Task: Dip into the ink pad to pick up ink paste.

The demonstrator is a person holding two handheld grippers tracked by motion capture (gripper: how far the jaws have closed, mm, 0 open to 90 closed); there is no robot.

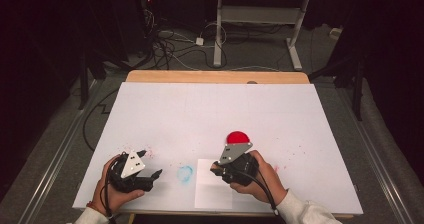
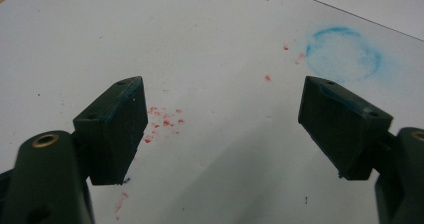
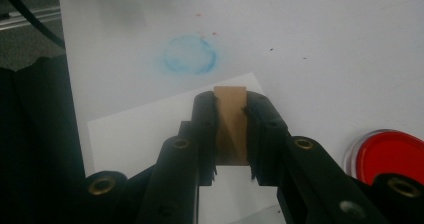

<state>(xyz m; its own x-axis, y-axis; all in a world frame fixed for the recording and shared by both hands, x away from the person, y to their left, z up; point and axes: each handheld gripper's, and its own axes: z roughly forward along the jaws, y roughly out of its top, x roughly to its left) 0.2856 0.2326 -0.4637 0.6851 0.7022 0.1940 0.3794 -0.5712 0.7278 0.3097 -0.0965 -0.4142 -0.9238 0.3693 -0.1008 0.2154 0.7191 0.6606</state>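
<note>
No readable writing

Nothing on the table (image 1: 300, 114) carries letters, numbers or a brand — the sheet of paper (image 3: 135, 134) is blank.

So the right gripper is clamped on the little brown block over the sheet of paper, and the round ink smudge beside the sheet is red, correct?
Not quite: the smudge is blue, as the right gripper view shows. The rest stands: the right gripper is clamped on the brown block over the sheet of paper.

We see the white table (image 1: 215, 114) brightly lit from above against a dark room; both gripper views are dimmer, soft, with shadows at bottom.
</note>
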